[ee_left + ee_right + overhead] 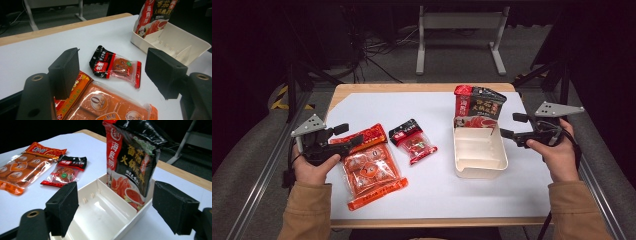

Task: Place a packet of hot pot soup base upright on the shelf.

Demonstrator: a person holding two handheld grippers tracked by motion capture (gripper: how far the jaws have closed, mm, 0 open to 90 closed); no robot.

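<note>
1. The work appears to be packing sauce packets into the white bin (479, 155). One part looks done: the black-and-red pouch (478, 106) stands upright in the far, narrow compartment of the bin, leaning on the far wall.
2. The big near compartment of the bin is empty.
3. Two packets are left on the table (437, 192). The orange pack (371, 169) lies flat at the left side, and the small packet (414, 140) lies flat between the orange pack and the bin, apart from both.
4. The left gripper (348, 135) hangs over the far end of the orange pack. Its jaws stand wide apart and nothing is between the pads, so no grasp is made yet.
5. The right gripper (514, 126) is just beside the right wall of the bin, near the pouch. Its jaws are wide apart too and hold nothing.
6. My judgement: about one third is finished. The orange pack is probably the next one to take, then the small packet.
</note>
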